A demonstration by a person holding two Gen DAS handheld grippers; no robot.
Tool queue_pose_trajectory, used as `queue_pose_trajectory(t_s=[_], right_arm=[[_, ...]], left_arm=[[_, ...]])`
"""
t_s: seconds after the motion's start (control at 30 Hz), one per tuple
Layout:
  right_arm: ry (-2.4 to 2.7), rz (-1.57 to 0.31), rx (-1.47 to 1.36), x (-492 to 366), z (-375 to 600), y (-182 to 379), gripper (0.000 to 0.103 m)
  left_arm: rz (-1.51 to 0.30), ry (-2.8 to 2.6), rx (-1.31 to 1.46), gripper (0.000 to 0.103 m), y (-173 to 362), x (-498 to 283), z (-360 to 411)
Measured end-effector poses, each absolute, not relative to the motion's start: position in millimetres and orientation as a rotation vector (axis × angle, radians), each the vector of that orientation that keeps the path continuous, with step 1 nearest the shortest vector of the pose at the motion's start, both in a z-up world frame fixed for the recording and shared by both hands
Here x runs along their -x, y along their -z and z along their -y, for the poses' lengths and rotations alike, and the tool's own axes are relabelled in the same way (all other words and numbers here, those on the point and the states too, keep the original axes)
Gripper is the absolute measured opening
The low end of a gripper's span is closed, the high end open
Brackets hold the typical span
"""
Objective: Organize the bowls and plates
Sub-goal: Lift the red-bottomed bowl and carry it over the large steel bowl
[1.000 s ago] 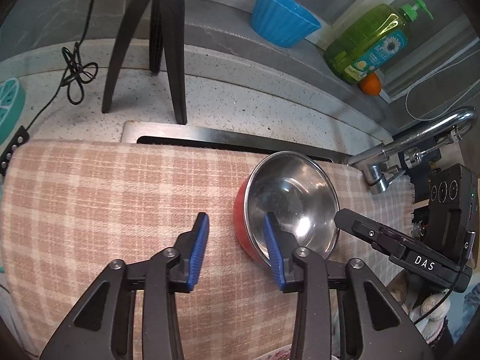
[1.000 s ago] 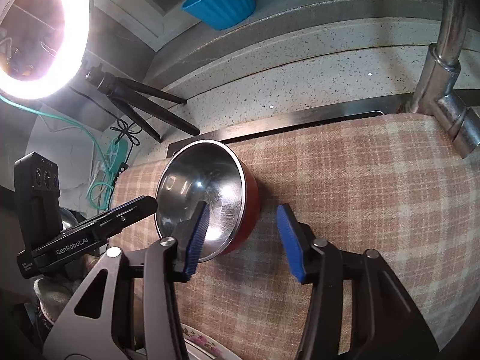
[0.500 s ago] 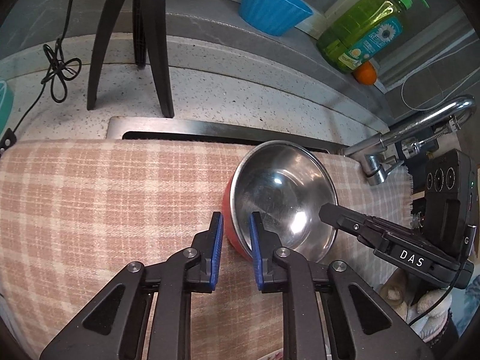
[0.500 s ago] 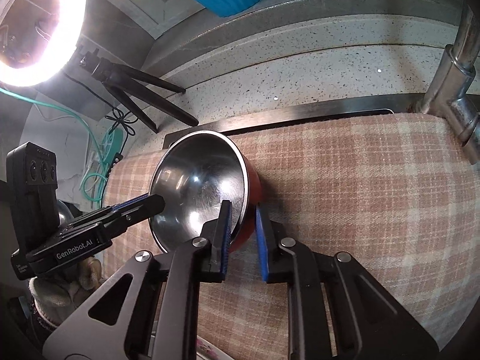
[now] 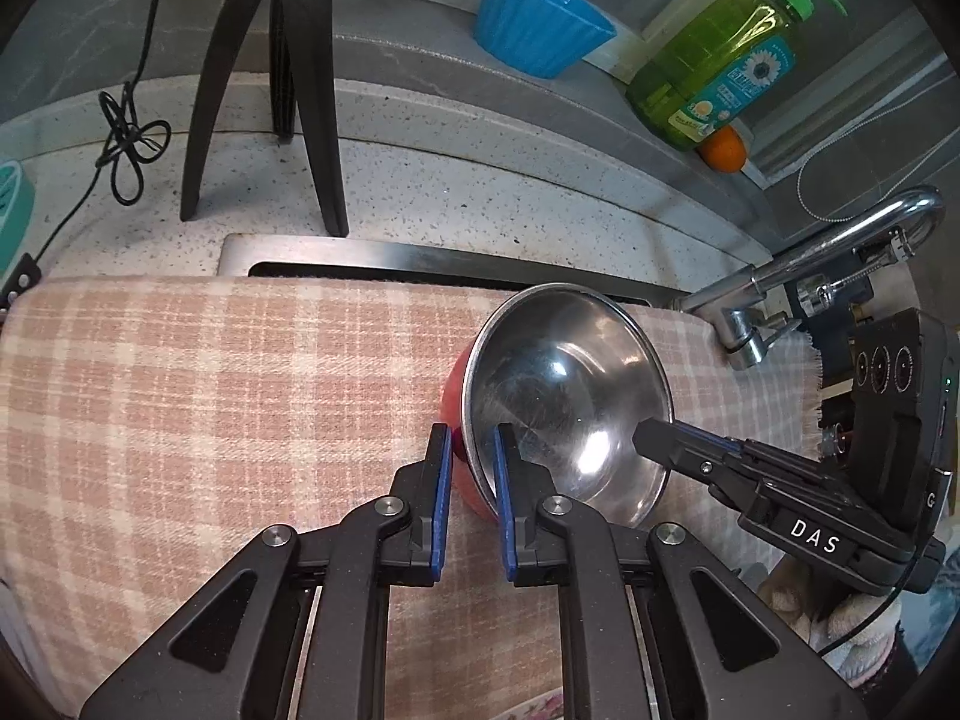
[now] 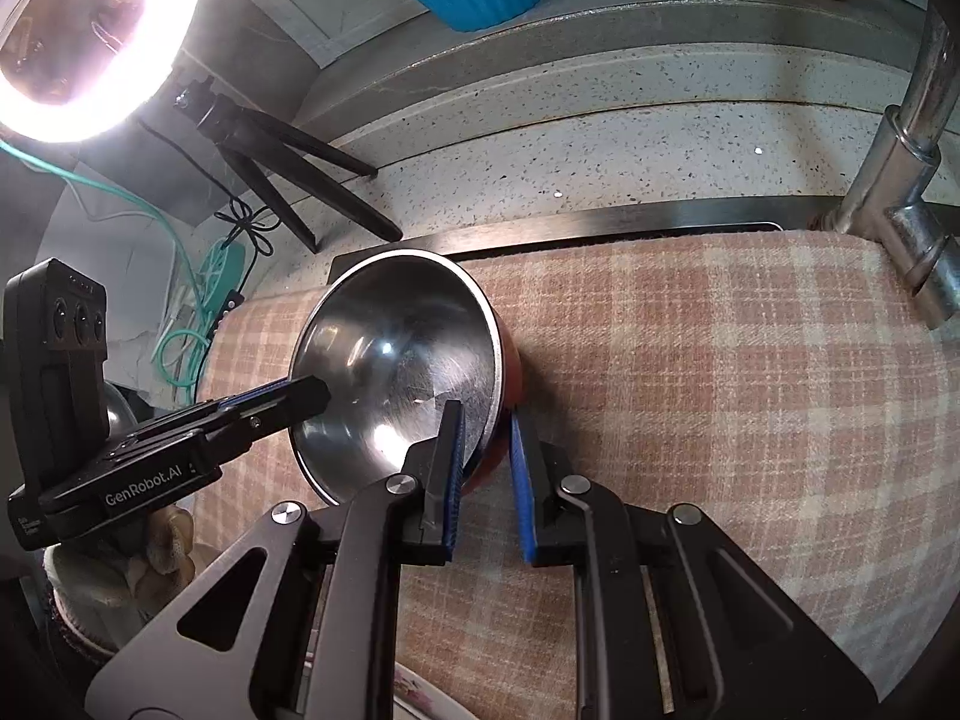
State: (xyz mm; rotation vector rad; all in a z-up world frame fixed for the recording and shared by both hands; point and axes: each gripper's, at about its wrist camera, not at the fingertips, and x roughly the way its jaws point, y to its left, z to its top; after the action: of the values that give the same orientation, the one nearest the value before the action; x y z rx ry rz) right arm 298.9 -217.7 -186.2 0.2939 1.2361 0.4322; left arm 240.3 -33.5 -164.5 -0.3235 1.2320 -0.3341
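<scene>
The bowl (image 5: 564, 402) is shiny metal inside and red outside. It sits tipped up on the checked cloth (image 5: 210, 396) that covers the sink on the tabletop (image 5: 456, 204).

In the left view, the left gripper (image 5: 471, 468) comes up from 6 o'clock. Its fingers (image 5: 441, 480) pinch the bowl's rim at about 7 o'clock on the bowl. One blue pad is on the red outside and the other is on the shiny inside. These fingers have just closed on the rim.

In the right view, the right gripper (image 6: 486, 450) also comes up from 6 o'clock. It grips the rim at about 5 o'clock on the bowl (image 6: 402, 372), one pad inside and one outside. Its fingers have just closed too.

The bowl's bottom is hidden, so I cannot tell if it touches the cloth. The red side shows only as a thin strip. A flowery plate (image 6: 414, 690) peeks in at the bottom edge and is mostly cut off. A gloved hand (image 6: 114, 564) shows only partly under the left gripper's body at 8 o'clock. The tap (image 6: 900, 198) is cut off at the top.
</scene>
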Motion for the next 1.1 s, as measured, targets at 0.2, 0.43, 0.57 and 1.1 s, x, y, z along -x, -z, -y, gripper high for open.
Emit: queue_pose_trajectory(t_s=[0.2, 0.43, 0.57, 1.1], right_arm=[[-0.460, -1.216, -0.296, -285.1, 218.3, 172.8, 0.015], [-0.501, -1.189, -0.299, -258.4, 217.2, 152.2, 0.015], [-0.532, -1.171, -0.280, -238.8, 213.8, 137.6, 0.015], [-0.708, -1.163, -0.181, -159.9, 167.7, 111.1, 0.015]], left_arm=[[-1.195, 0.337, 0.318, 0.012, 147.4, -224.0, 31.0], [-1.157, 0.329, 0.347, 0.012, 131.7, -195.8, 24.0], [-1.140, 0.328, 0.365, 0.012, 123.6, -175.9, 19.3], [-1.049, 0.232, 0.468, 0.012, 94.9, -82.7, -27.0]])
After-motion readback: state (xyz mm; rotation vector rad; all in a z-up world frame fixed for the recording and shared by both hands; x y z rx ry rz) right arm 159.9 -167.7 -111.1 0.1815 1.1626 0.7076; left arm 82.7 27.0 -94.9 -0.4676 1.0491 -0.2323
